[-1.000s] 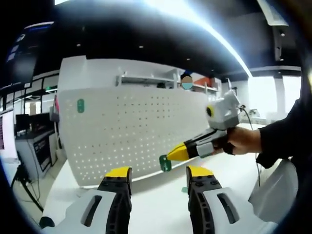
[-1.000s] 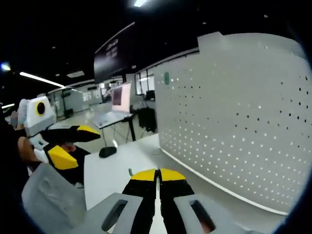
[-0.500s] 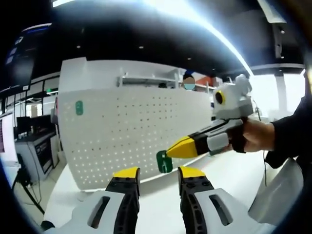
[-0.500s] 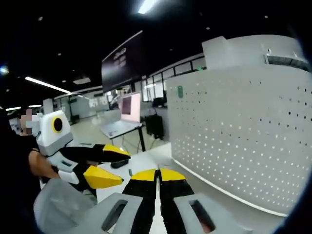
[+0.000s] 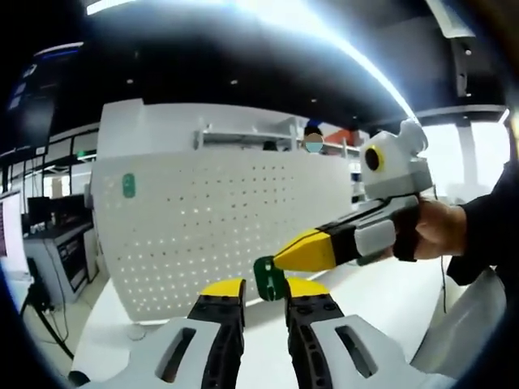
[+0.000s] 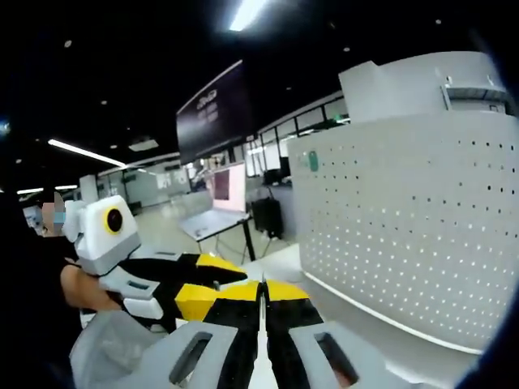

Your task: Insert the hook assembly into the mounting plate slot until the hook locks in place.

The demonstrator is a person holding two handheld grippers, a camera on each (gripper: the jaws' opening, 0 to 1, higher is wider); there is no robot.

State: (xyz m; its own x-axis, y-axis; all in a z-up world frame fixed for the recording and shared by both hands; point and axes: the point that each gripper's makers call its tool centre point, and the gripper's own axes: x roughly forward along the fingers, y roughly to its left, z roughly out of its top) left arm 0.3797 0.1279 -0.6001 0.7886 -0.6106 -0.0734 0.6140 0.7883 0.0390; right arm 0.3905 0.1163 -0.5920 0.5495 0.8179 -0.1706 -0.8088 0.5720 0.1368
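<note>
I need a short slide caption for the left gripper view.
Right gripper holds a green hook above the left gripper, before a white pegboard.

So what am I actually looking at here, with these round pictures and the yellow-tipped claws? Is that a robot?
There is no robot arm. A person holds a hand tool with two jaws in each hand, and a small fisheye camera rides on each tool, which is why the pictures are round.

The left gripper view looks along the left gripper; its yellow-tipped jaws rise from the bottom with a gap between them. The right gripper comes in from the right, held by the person's hand, and pinches a small green hook piece at its tip.

The right gripper view looks along that second tool, jaws pressed together, with the left gripper beside it.

Ahead stands a white perforated board on a white table, with a green tag near its upper corner.
</note>
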